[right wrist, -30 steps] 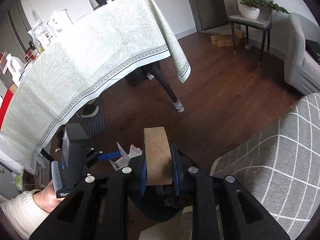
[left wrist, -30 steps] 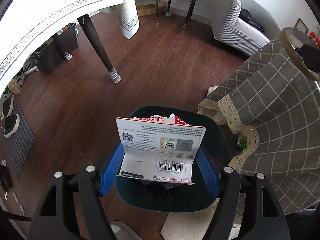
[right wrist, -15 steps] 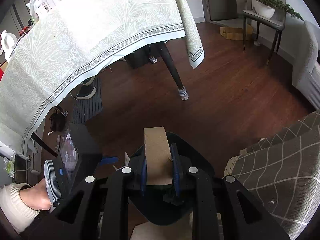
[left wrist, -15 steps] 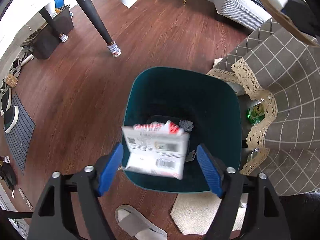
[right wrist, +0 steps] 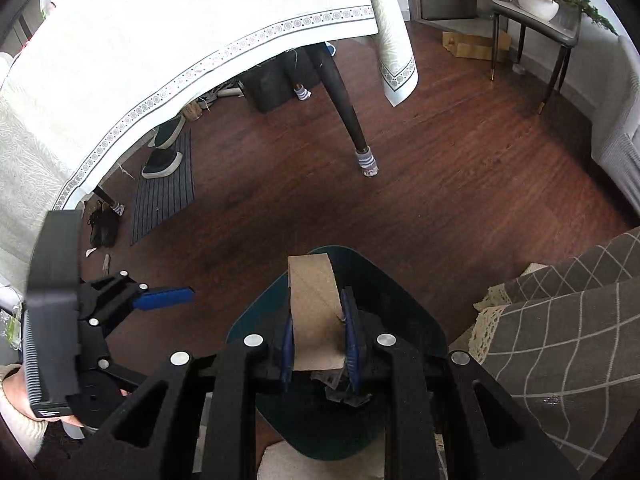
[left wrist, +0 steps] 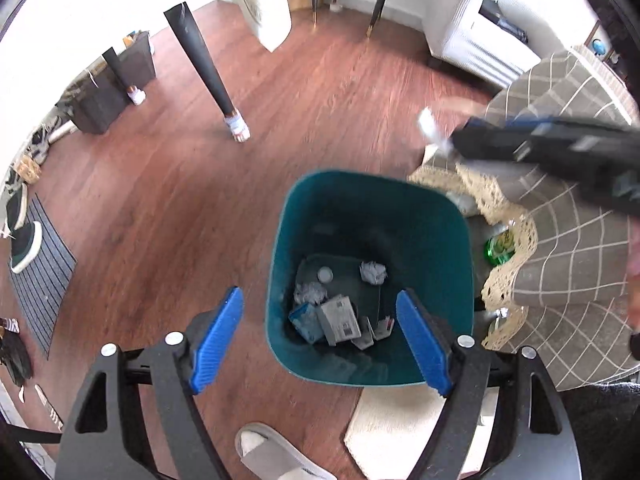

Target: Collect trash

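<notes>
A: What's around the bin (left wrist: 372,196)?

B: The teal bin stands on a dark wood floor (left wrist: 168,200). A checked cloth with a lace hem (left wrist: 568,264) hangs just beside its right wall, with a green bottle (left wrist: 500,246) tucked under the hem. A pale mat (left wrist: 400,420) lies at its near edge, and a grey slipper (left wrist: 276,456) sits on the floor beside that. Further off there is a black table leg with a striped sock on its foot (left wrist: 236,126), a dark floor mat carrying two shoes (right wrist: 164,184), and a chair with a potted plant (right wrist: 536,0).

A: What's in the bin?

B: At the bottom, two crumpled paper balls (left wrist: 374,272), a blue packet (left wrist: 306,322), a printed card package (left wrist: 340,318) and some smaller scraps I can't count.

A: And the hand-held grippers?

B: The left hand-held gripper (left wrist: 320,340) hangs over the bin's near left edge, its jaws apart and closing, with nothing between them; the card package lies below in the bin. The right hand-held gripper (right wrist: 318,344) is narrow, clamped on a flat piece of brown cardboard (right wrist: 314,312) that stands upright above the bin's near rim. In the left view it crosses blurred above the checked cloth.
</notes>
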Tool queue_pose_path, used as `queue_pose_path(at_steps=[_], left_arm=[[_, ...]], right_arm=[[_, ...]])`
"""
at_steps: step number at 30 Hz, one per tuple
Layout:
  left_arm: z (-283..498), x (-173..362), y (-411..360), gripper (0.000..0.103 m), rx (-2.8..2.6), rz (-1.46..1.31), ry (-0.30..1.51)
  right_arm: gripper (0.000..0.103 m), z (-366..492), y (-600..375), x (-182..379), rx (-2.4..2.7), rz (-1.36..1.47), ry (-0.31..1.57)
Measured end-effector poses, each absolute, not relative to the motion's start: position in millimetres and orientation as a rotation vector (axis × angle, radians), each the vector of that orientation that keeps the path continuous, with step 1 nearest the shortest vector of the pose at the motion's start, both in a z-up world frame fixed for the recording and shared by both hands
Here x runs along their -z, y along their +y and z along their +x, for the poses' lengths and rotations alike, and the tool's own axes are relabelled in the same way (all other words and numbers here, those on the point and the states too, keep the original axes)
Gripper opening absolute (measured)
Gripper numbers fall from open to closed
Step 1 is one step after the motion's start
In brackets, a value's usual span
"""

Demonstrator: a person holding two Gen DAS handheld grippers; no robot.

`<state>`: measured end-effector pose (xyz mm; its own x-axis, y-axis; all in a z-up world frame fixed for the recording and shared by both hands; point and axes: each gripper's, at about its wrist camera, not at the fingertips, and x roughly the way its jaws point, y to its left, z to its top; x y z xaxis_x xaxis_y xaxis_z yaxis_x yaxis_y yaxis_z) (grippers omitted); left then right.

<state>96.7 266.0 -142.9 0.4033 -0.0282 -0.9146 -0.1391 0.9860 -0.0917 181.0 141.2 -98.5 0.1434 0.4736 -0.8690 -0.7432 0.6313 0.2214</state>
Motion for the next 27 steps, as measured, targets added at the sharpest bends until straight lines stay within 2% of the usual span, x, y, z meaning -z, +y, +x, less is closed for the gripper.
queue_pose_path(at_steps=[8,16,24,27], left_arm=[[85.4,102.5,275.5,0.072,-0.089,-0.19,1.026],[76.6,66.3,293.5,0.055,-0.092,-0.254,0.939],[74.0,34.7,287.1,0.054,-0.07,-0.289,0.86],[74.9,28.0,281.9,0.054,-0.065,-0.268,0.848]], right_arm=[[0.021,184.8,157.7,130.6,-0.863,-0.332,1.182],[0.021,169.9,176.3,172.7,-0.856,-0.434,1.268],[0.022,147.5,181.9,218.0,-0.861,-0.559,1.382],[0.054,138.3,182.8,226.4,-0.846,-0.61,1.402]])
